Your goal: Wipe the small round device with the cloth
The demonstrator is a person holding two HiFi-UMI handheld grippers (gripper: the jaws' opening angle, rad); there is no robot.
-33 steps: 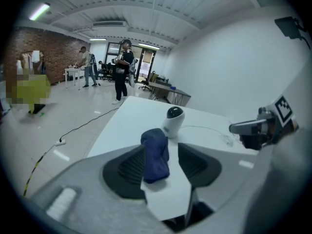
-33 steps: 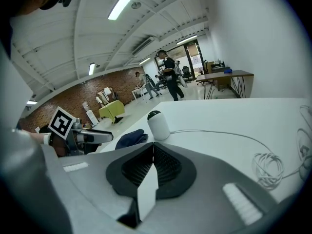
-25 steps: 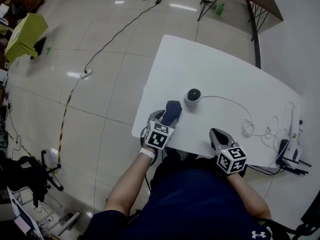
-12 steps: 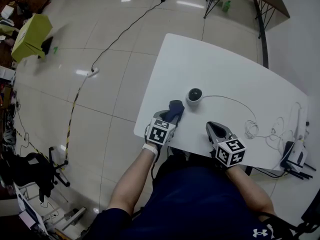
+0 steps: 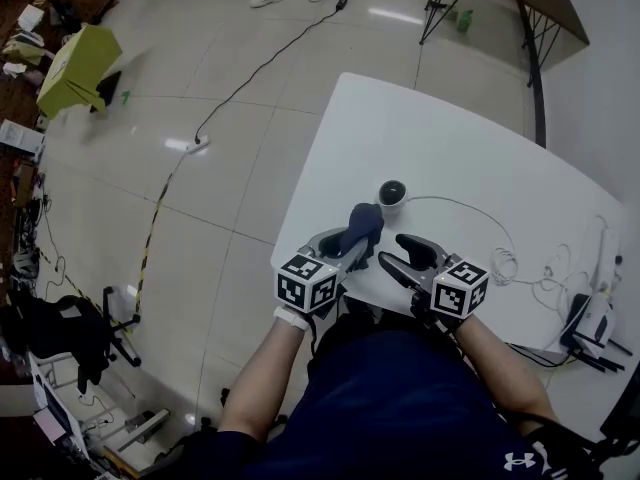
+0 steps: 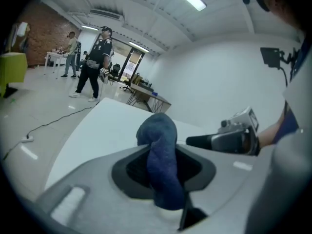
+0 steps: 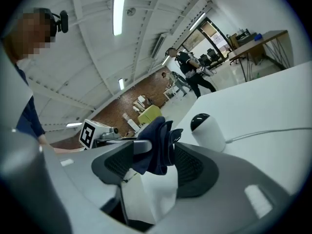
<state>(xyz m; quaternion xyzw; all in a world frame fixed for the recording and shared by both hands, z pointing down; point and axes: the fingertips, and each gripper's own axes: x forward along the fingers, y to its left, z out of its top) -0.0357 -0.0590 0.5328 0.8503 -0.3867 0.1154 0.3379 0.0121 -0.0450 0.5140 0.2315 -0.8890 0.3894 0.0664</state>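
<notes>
Left claw is clamped on the dark blue cloth. Its jaws have just been closing in on it, and the cloth sticks out past the tips in a bunched-up wad that looks lifted clear of the white surface. Right claw has just been swinging open and stands wide with nothing pinched. Looking along it, the cloth shows in the gap between its jaws, but the pads aren't pressing on it. Both claws sit close together near the front edge of the surface, tips angled toward each other. The small round device, white with a dark top, stands on the surface just beyond the cloth. A thin white cable trails off it to the right.
</notes>
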